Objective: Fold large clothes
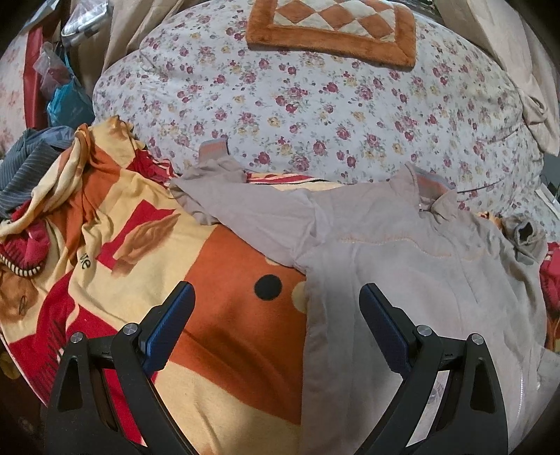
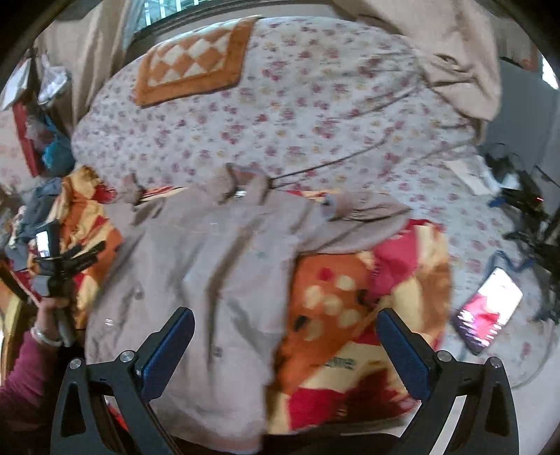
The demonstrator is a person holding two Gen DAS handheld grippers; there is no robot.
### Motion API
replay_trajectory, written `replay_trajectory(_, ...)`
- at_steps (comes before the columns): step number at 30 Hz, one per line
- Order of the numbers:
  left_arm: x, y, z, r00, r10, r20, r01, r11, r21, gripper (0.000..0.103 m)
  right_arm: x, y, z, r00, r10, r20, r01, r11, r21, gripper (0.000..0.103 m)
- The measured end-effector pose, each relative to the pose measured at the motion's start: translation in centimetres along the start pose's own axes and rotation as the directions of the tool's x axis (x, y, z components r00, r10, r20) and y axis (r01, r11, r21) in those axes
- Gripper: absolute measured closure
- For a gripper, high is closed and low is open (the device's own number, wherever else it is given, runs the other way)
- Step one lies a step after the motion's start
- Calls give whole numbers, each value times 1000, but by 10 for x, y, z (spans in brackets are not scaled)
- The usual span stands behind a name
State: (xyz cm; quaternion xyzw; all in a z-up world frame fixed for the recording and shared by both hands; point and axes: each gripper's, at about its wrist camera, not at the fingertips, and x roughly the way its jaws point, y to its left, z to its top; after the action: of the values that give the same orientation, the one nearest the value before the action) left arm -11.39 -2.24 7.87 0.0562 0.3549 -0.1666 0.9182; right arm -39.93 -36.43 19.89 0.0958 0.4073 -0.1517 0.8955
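Observation:
A large grey-beige jacket [image 1: 413, 276] lies spread flat on an orange, red and cream blanket [image 1: 224, 315], collar toward the far side, one sleeve [image 1: 224, 196] stretched out to the left. My left gripper [image 1: 276, 297] hovers open above the jacket's left edge, nothing between its blue pads. In the right wrist view the same jacket [image 2: 196, 273] fills the centre-left, its other sleeve [image 2: 364, 210] reaching right. My right gripper [image 2: 285, 323] is open above the jacket's right hem and the blanket [image 2: 350, 315]. The left gripper [image 2: 61, 259] shows at the left edge, held by a hand.
A floral quilt [image 1: 315, 105] covers the bed beyond, with an orange checkered cushion [image 1: 332, 28] on it. Crumpled clothes [image 1: 28, 196] pile at the left. A lit phone [image 2: 486, 311] and dark cables [image 2: 525, 210] lie at the right. Beige curtains [image 2: 455, 42] hang behind.

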Motion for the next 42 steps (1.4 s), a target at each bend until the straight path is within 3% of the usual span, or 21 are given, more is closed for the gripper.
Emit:
replay_trajectory(8, 12, 11, 0, 999, 43, -28, -44, 999, -22, 8, 90, 67, 29, 992, 124, -3, -124, 992, -20, 1)
replay_trajectory(19, 33, 25, -2, 994, 93, -63, -96, 995, -39, 8, 198, 114, 48, 988, 153, -34, -153, 988, 0, 1)
replay_trajectory(28, 50, 18, 0, 990, 113, -81, -115, 993, -24, 8, 229, 111, 37, 991, 132, -11, -132, 991, -20, 1)
replay_trajectory(33, 55, 17, 1, 991, 103, -89, -106, 994, -27, 8, 244, 107, 37, 988, 136, -70, -135, 991, 15, 1)
replay_trajectory(42, 61, 23, 1, 989, 85, -119, -94, 993, -74, 8, 246, 111, 37, 987, 150, -52, -149, 989, 13, 1)
